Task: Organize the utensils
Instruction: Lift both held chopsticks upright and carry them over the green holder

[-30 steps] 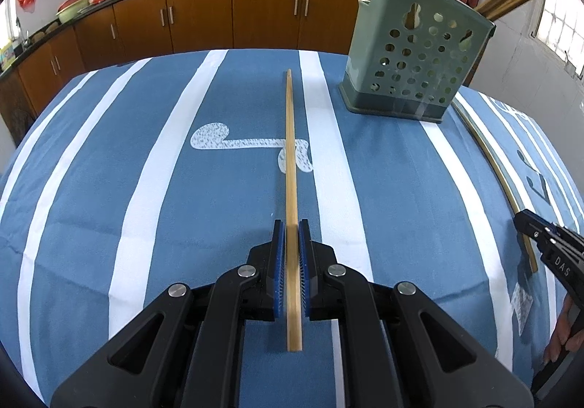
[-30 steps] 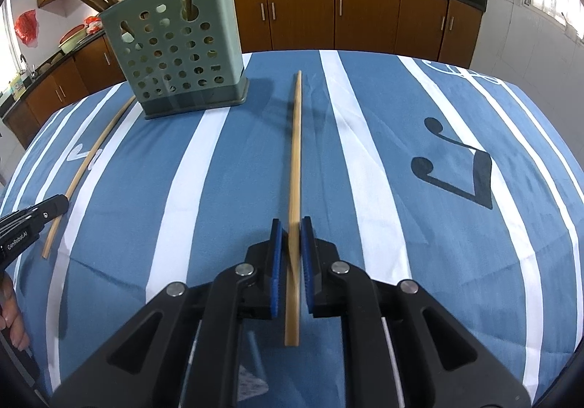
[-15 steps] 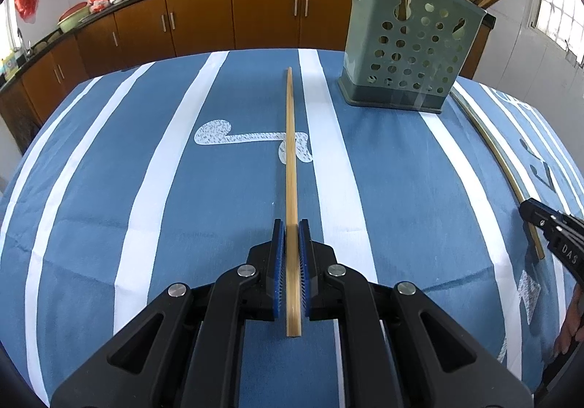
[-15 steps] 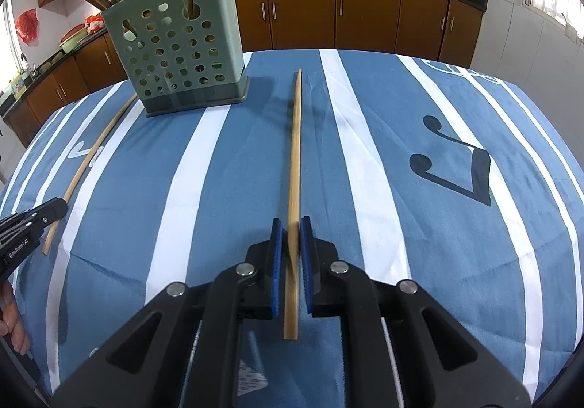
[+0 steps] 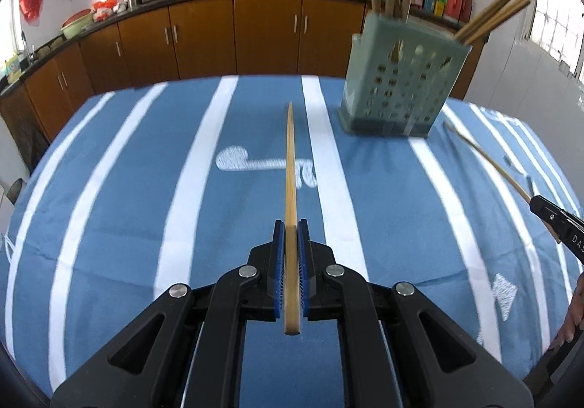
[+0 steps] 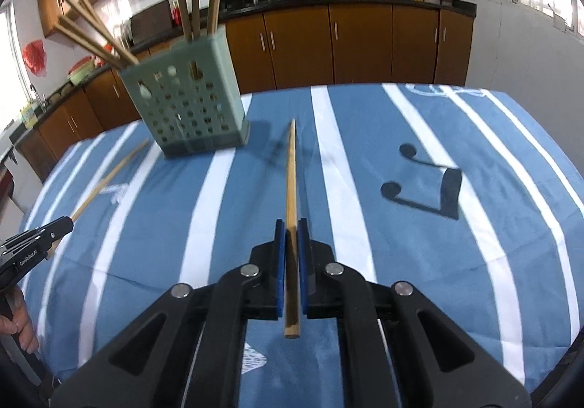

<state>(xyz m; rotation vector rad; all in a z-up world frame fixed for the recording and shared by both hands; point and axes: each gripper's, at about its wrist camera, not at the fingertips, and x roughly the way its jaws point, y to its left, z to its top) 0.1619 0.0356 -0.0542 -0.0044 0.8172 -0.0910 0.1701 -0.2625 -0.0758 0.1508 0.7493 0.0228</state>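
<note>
gripping a chopstick (image 5: 291,189) in left hand-held gripper (image 5: 291,236), right hand-held gripper (image 6: 291,236) clamped on another chopstick (image 6: 291,181), green holder (image 5: 398,90) nearby

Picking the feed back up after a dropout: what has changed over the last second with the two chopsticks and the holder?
Both grippers have lifted. The left gripper raised its chopstick off the striped cloth, and the right gripper did the same with its chopstick. Both were already clamped and stayed so. The green holder and the utensils in it have not moved.
</note>
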